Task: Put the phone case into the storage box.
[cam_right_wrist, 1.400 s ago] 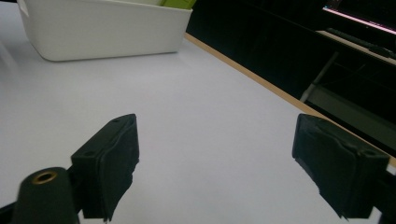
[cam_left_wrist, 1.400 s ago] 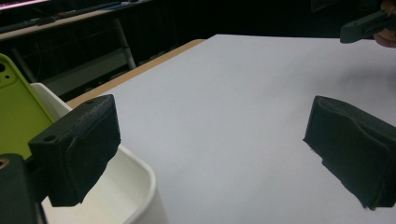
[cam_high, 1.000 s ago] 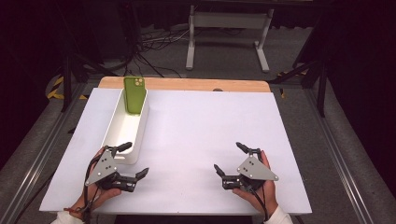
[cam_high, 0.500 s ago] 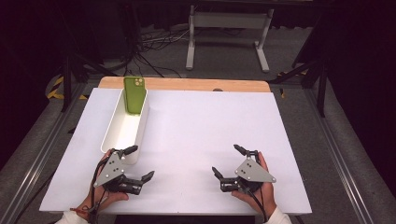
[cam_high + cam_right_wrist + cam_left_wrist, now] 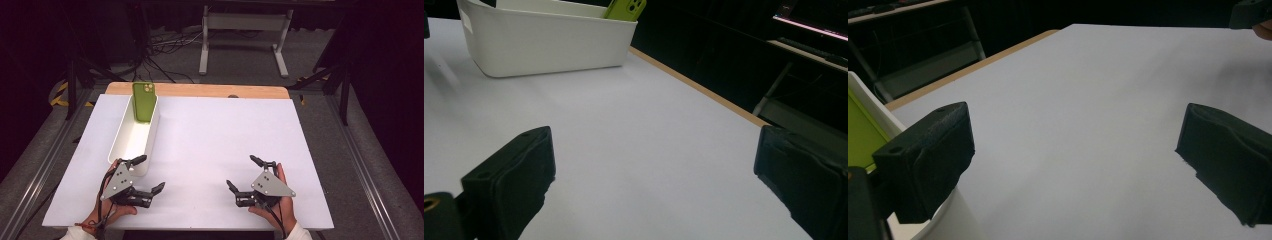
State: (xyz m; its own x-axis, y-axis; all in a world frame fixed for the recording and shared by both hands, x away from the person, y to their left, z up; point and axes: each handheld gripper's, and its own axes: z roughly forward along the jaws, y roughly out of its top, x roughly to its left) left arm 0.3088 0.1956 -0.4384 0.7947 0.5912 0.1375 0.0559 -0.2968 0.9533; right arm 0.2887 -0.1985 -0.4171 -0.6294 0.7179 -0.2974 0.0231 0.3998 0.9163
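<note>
A white oblong bin (image 5: 150, 145) stands on the left half of the white table (image 5: 220, 135). A green phone (image 5: 144, 102) leans upright against the bin's far end. My left gripper (image 5: 153, 172) is held low just past the bin's near end, open and holding nothing. My right gripper (image 5: 241, 171) hovers at the near right, also open and holding nothing. In the left gripper view the left gripper (image 5: 1075, 150) frames bare table, with the bin's corner (image 5: 870, 100) and the phone (image 5: 860, 137) at the left. The right gripper (image 5: 659, 170) looks toward the bin (image 5: 544, 42) and phone (image 5: 626, 9).
A wooden strip (image 5: 200, 90) edges the table's far side. Beyond it stand a metal stand (image 5: 242, 30) and cables on a dark floor. Rails run along both table sides. The other hand's gripper (image 5: 1250, 12) shows at the top right of the left gripper view.
My left gripper has shifted slightly right, near the bin's near end. The right gripper has edged a little left. Both stayed open.
</note>
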